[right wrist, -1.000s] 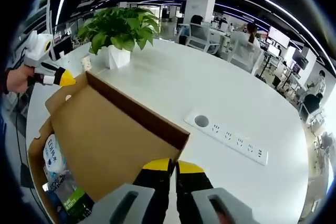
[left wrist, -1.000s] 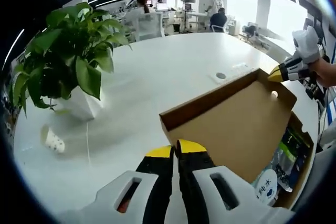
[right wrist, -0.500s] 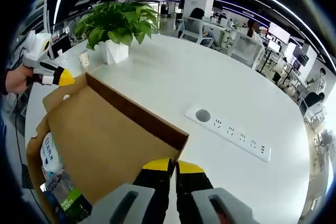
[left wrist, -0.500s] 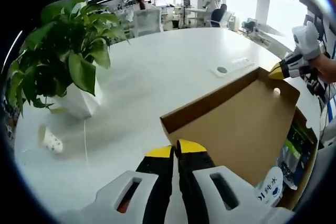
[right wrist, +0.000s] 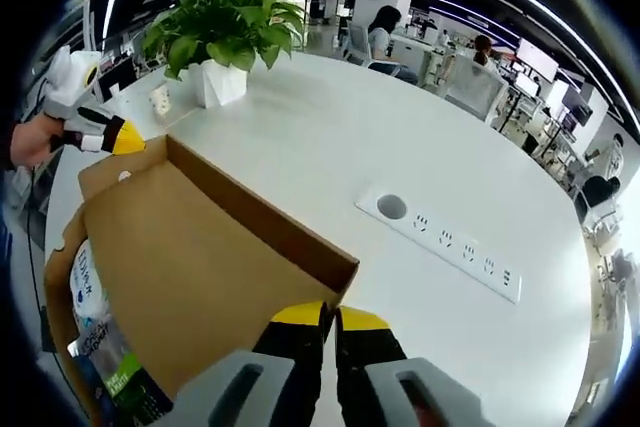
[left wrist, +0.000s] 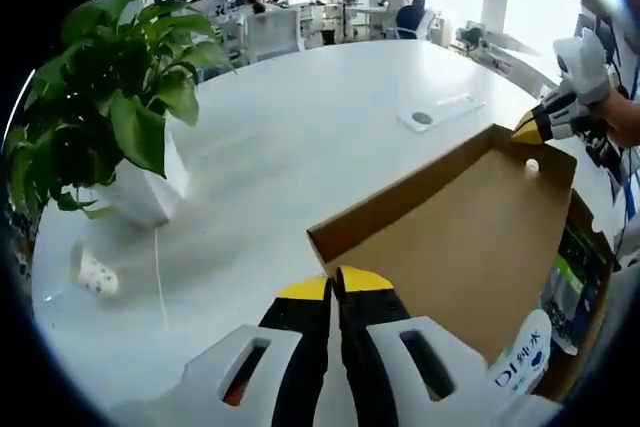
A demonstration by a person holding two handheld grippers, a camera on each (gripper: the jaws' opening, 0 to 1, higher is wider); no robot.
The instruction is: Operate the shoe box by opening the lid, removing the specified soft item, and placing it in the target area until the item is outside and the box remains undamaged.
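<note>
The brown cardboard box lid [left wrist: 470, 237] stands raised and tilted back over the white table. My left gripper [left wrist: 335, 284] is shut on the lid's near corner; in the right gripper view it shows as the left gripper [right wrist: 125, 142] at the lid's [right wrist: 190, 257] far corner. My right gripper [right wrist: 330, 315] is shut on the opposite corner and appears as the right gripper [left wrist: 530, 130] at the upper right. Under the lid, the box holds a white soft pack with blue print [left wrist: 522, 362] [right wrist: 85, 277] and a green packet [left wrist: 575, 272] [right wrist: 115, 367].
A potted green plant [left wrist: 110, 117] [right wrist: 225, 37] in a white pot stands on the white table [left wrist: 300, 117]. A small white socket cube [left wrist: 97, 272] [right wrist: 160, 99] lies near it. A recessed power strip [left wrist: 440, 110] [right wrist: 445, 242] sits beyond the box. Office desks and people are far behind.
The lid has swung further open and lies flatter, with both grippers still holding its corners. More of the white pack and the green packet shows beneath it.
</note>
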